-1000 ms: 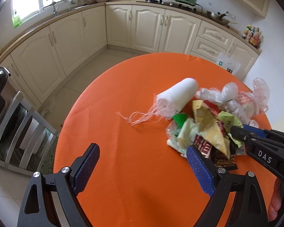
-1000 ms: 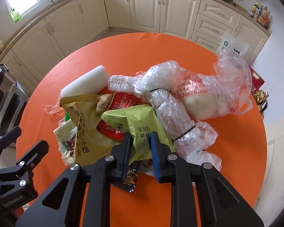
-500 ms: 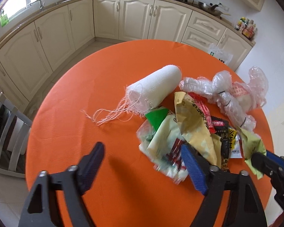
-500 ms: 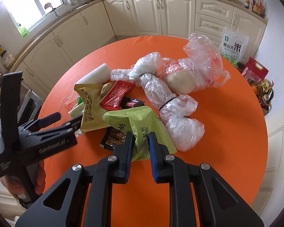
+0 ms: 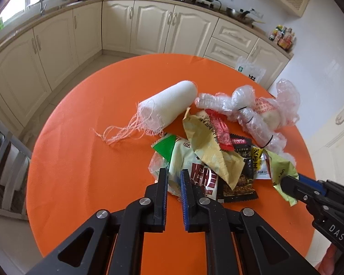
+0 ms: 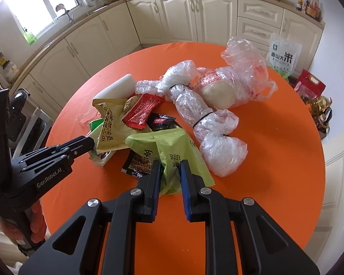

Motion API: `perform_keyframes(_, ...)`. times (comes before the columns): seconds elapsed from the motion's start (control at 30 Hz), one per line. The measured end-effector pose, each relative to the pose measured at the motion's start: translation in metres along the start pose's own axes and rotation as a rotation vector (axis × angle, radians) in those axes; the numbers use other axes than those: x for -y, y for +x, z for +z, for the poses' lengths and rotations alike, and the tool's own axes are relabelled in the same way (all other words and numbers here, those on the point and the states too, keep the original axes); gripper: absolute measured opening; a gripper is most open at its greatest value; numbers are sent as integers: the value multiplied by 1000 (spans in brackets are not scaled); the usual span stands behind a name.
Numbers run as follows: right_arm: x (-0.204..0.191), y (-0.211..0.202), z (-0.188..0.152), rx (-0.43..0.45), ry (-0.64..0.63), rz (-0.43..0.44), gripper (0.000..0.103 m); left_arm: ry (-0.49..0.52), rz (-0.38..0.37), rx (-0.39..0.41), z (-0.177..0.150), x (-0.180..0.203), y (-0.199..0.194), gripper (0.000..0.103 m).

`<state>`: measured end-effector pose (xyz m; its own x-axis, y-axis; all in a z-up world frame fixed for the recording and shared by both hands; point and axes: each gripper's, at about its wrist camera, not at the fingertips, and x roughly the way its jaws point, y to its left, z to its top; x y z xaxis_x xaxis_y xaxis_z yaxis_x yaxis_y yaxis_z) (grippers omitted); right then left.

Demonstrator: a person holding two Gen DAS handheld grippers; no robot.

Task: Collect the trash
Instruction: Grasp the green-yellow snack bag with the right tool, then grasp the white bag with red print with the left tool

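Jaws have just snapped closed on the left hand-held gripper (image 5: pixel 173 175), pinching the clear, pale-green plastic wrapper (image 5: pixel 172 160) at the near edge of the litter pile. Right hand-held gripper (image 6: pixel 169 168) is clamped on the crumpled lime-green snack wrapper (image 6: pixel 165 146). All of it sits on the round orange bench (image 5: pixel 80 160), white frayed gauze roll (image 5: pixel 169 105) beyond.

Left gripper (image 5: pixel 173 176) has just closed on the pale wrapper (image 5: pixel 180 160); green wrapper (image 6: pixel 169 158) dragged aside.
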<state>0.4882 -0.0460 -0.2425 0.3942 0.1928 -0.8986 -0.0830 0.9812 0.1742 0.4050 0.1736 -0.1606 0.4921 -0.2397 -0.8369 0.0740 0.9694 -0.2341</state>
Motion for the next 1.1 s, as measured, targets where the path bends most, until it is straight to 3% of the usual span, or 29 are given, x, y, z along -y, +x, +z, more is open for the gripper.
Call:
perform_keyframes(0.17,4,-3,-3,-9,0,0,17,-28,-82,-30,-16,-8,-10,5)
perform_keyframes(0.4,4,-10,-14,-16,-1,13,17,-17,-92,-15,-47,-9,-45,3)
perform_keyframes(0.47,1,-13,-18,-15,-3,17,17,12,-55,1,-53,-5,-56,5)
perform_keyframes(0.5,1,-14,-20,-14,-2,18,17,21,-38,9,-53,-3,-60,9)
perform_keyframes(0.53,1,-14,-22,-14,0,20,17,19,-26,9,-53,-1,-62,22)
perform_keyframes(0.57,1,-15,-23,-15,3,21,17,18,-21,7,-52,0,-63,43)
perform_keyframes(0.6,1,-15,-25,-17,8,22,17,22,-21,9,-51,1,-65,55)
perform_keyframes(0.63,2,-15,-26,-17,11,23,17,31,-19,21,-49,4,-66,74)
perform_keyframes(0.67,4,-16,-28,-18,14,23,17,40,-7,39,-48,6,-68,78)
perform_keyframes(0.73,7,-16,-31,-20,20,26,17,69,46,67,-46,17,-68,80)
perform_keyframes(0.8,9,-16,-33,-21,28,27,17,102,79,68,-44,28,-60,88)
perform_keyframes(0.97,15,-14,-35,-26,39,46,17,182,132,1,-45,54,-23,89)
perform_keyframes(1.1,20,-11,-34,-30,44,49,17,212,280,21,-49,61,-6,89)
